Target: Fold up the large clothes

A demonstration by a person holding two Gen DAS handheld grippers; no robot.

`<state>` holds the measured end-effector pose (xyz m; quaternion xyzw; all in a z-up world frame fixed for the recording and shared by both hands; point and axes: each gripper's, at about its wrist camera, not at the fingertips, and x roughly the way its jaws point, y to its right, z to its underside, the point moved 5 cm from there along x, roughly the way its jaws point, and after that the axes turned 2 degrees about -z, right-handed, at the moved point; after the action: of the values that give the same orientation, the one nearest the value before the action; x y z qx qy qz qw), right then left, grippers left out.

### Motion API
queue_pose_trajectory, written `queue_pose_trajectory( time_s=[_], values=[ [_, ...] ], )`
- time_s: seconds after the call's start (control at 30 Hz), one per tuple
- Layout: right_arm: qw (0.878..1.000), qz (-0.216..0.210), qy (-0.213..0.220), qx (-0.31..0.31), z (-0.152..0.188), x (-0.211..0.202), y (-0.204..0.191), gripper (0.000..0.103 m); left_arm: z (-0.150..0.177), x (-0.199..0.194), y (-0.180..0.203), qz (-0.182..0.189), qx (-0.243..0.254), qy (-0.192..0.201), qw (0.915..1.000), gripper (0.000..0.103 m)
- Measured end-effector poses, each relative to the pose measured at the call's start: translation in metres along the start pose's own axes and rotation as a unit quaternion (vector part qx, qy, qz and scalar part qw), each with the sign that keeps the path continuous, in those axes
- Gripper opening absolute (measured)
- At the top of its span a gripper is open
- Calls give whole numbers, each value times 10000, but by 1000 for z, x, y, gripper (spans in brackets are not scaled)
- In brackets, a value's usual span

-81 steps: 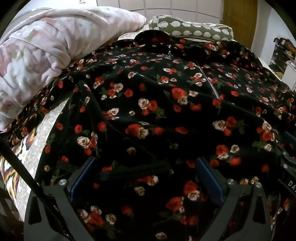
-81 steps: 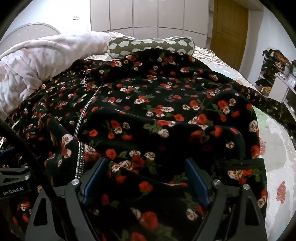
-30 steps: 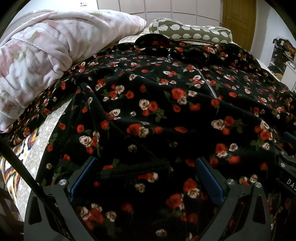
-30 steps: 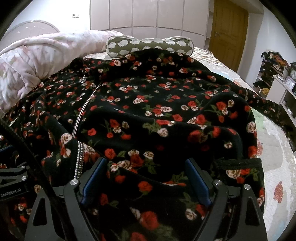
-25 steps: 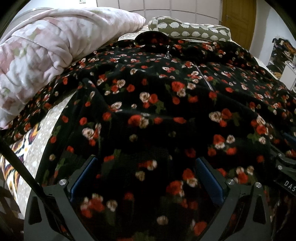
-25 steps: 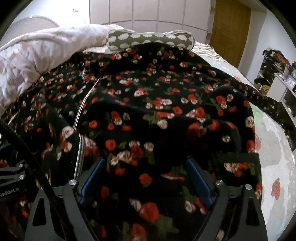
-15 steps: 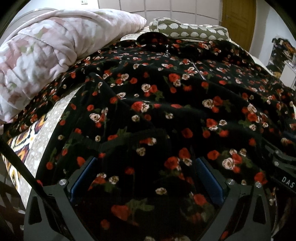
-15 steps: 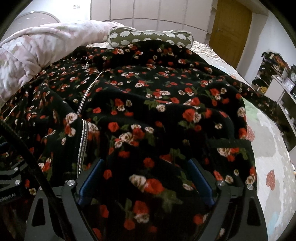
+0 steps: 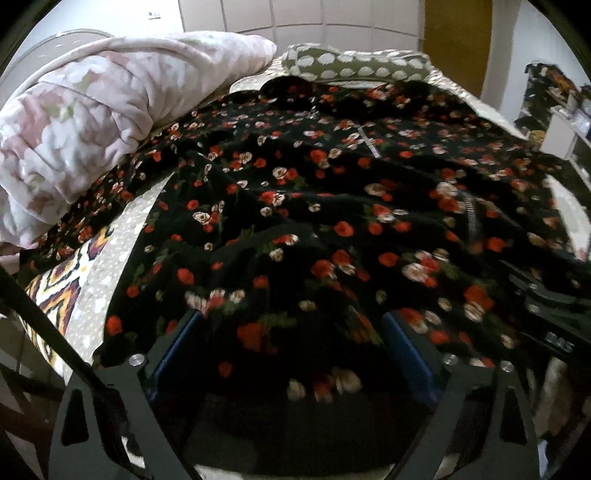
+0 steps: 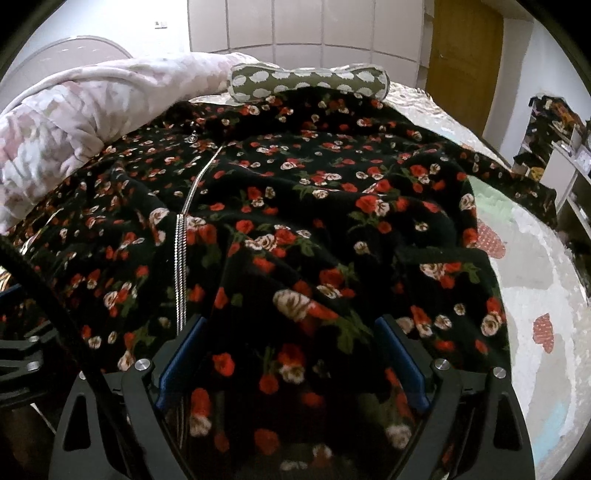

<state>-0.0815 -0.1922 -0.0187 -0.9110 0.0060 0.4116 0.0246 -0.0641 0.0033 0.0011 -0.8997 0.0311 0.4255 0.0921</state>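
The floral jacket (image 9: 332,206) hem is best pinched evenly before lifting: the left gripper (image 9: 291,354), lately narrowing, and the right gripper (image 10: 288,362) are spread wide over cloth, nothing clamped.

A bed (image 10: 546,295) with a pale patterned cover is filling the room. A pink and white floral quilt (image 9: 92,122) is lying bunched along its left side, and a green bolster pillow with white spots (image 10: 306,83) is resting at its far end. Behind it, a wall of pale cupboard panels (image 10: 295,26) is standing beside a brown wooden door (image 10: 465,55). White shelving (image 10: 565,166) holding small cluttered items is standing by the right wall.
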Motion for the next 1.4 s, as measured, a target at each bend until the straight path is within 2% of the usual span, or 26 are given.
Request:
queue_pose_trajectory(
  time_s=[0.13, 0.27, 0.67, 1.03, 1.17, 1.4],
  values=[
    [9996, -148, 249, 67, 3, -16, 1, 95, 4, -19, -8, 211, -131, 115, 9996, 88],
    [9984, -274, 488, 51, 5, -34, 0, 96, 2, -33, -14, 86, -163, 213, 9996, 88],
    [9976, -250, 639, 77, 5, -62, -5, 95, 4, -59, -19, -9, -169, 291, 9994, 88],
    [9992, -67, 249, 321, 11, -53, 5, 96, 9, -57, -35, -91, -304, 124, 9994, 88],
    [9991, -156, 231, 321, 15, -48, 3, 101, 11, -48, -45, -138, -416, -5, 9990, 88],
    [9996, -73, 83, 254, 17, -37, -2, 103, 15, -37, -54, -135, -592, -175, 9980, 88]
  ],
)
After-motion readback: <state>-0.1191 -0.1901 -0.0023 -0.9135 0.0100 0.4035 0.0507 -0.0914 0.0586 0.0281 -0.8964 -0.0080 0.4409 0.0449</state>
